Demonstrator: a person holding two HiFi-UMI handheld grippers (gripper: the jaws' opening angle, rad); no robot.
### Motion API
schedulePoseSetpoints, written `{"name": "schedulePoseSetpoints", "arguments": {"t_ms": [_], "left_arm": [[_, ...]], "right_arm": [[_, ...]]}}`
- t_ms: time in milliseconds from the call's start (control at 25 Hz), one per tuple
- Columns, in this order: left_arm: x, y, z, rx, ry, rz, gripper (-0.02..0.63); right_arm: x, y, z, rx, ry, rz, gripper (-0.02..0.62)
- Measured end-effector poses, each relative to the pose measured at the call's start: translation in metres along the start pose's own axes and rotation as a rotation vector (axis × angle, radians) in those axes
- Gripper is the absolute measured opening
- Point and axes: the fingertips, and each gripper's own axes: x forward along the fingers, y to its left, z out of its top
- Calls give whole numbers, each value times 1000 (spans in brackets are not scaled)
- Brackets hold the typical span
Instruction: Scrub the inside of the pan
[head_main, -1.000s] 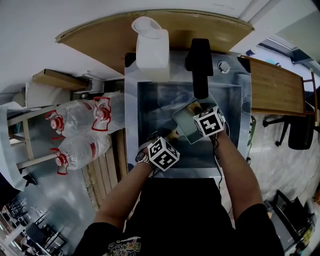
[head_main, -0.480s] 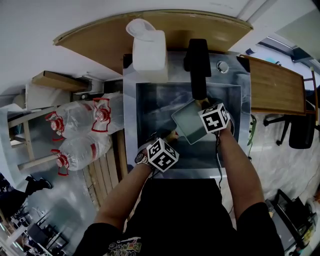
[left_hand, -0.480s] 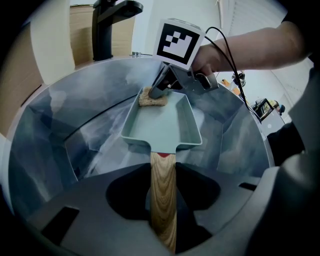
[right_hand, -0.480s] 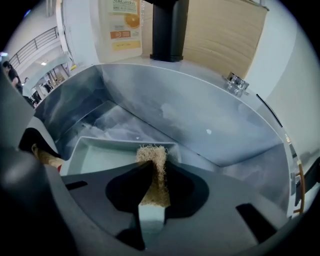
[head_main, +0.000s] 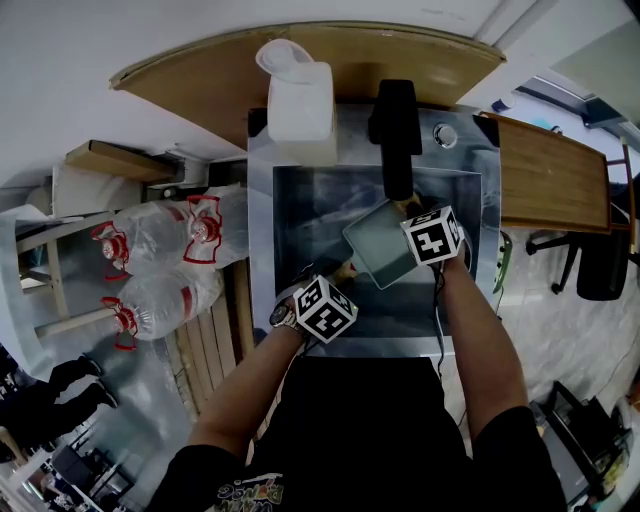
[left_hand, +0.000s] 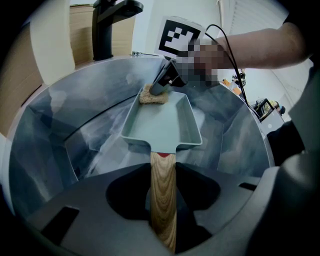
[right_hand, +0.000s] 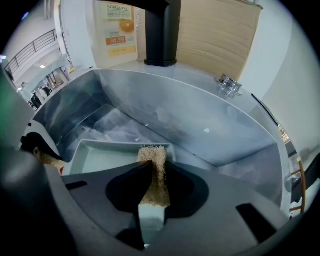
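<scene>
1. Nearest the person, the left gripper (left_hand: 163, 170) has its jaws clamped on the wooden handle (left_hand: 163, 210), holding the pale green pan (left_hand: 159, 125) down inside the sink (left_hand: 70, 115)
2. The right gripper (right_hand: 154, 172) pinches a tan sponge (right_hand: 152, 155) between its jaws, pressed into the pan's far corner
3. Scrubbing well likely needs a firm handle grip against the sponge's push, and strokes that cover the floor and every wall, not only that corner
4. Beyond, the black faucet (head_main: 397, 130) hangs near the pan's far end and could block long strokes; a white jug (head_main: 300, 95) stands at the sink's back rim
</scene>
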Motion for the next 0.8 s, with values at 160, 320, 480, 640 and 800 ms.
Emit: {"name": "schedulePoseSetpoints", "arguments": {"t_ms": [160, 320, 480, 640, 800], "left_arm": [[-1, 0, 0, 1, 1, 2, 163], [-1, 0, 0, 4, 2, 3, 164], [0, 1, 0, 8, 4, 4, 164], [0, 0, 1, 9, 5, 5, 164], [0, 1, 1, 13, 6, 5, 164]], "right_arm": [[-7, -5, 3, 11, -13, -10, 84], [-14, -9, 6, 23, -26, -21, 84], [-21, -12, 9, 50, -36, -28, 84], [-27, -18, 11, 61, -51, -65, 83], [-39, -39, 16, 87, -80, -122, 81]]}}
